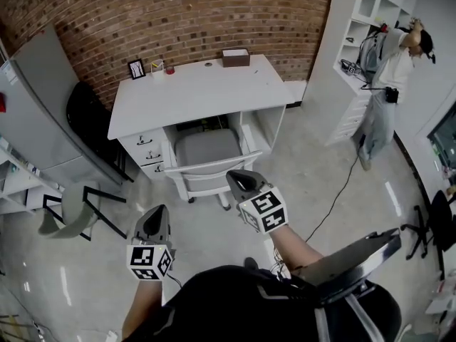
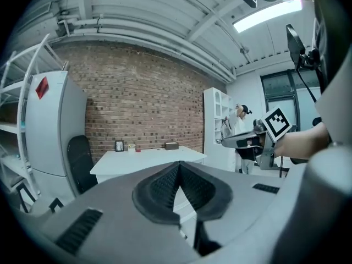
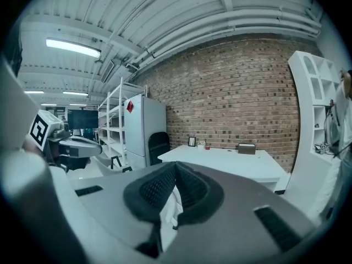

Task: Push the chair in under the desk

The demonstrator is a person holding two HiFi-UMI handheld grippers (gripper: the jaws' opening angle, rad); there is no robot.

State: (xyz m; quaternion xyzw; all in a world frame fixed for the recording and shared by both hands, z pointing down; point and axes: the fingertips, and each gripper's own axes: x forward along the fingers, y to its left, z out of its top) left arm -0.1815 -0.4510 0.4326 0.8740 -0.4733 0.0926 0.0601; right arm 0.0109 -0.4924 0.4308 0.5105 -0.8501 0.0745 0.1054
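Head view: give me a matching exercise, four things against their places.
Things:
1. grey chair
2. brown box
3. picture frame
4. black chair

Places:
A. back left corner of the desk top
B. on the floor left of the desk, against the brick wall
C. seat in the desk's knee opening
D. back edge of the desk top, right of the middle

Pairs: 1-C, 2-D, 3-A, 4-B
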